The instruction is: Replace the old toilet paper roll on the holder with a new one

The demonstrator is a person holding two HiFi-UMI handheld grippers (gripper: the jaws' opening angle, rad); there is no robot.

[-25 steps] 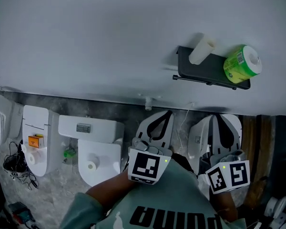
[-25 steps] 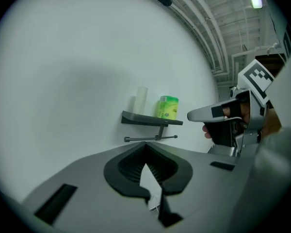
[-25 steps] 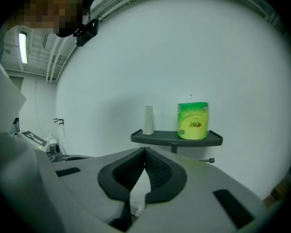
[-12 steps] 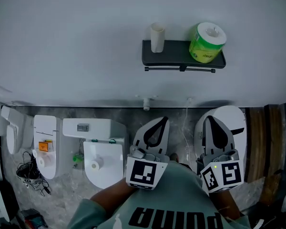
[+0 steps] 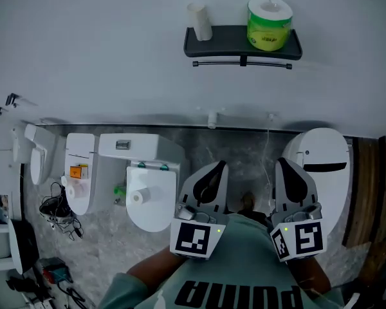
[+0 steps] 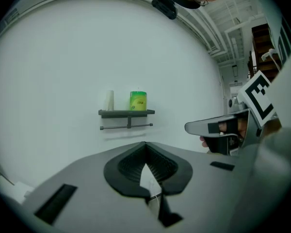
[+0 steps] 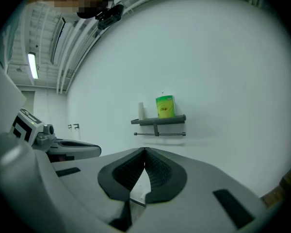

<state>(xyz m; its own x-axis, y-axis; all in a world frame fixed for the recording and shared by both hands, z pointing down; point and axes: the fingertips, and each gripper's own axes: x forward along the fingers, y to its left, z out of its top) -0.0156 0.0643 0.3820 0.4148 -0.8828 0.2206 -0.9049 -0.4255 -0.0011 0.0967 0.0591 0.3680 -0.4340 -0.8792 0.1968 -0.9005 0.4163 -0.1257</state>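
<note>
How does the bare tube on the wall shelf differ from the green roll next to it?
The bare tube is thin, pale and unwrapped; the green roll is far fatter and sits in a green wrapper. In the head view the tube stands at the left end of the shelf, the roll toward its right end. Shared: both stand on end on the shelf, apart from each other, and neither is on the bar below.

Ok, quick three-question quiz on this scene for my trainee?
1. Which stands left of the green roll on the shelf? A) tube B) bottle C) sponge
2. True or false: the left gripper and right gripper are both shut and empty.
3. What hangs on the bar under the shelf?
Key: 1 A, the tube; 2 true; 3 nothing.
</note>
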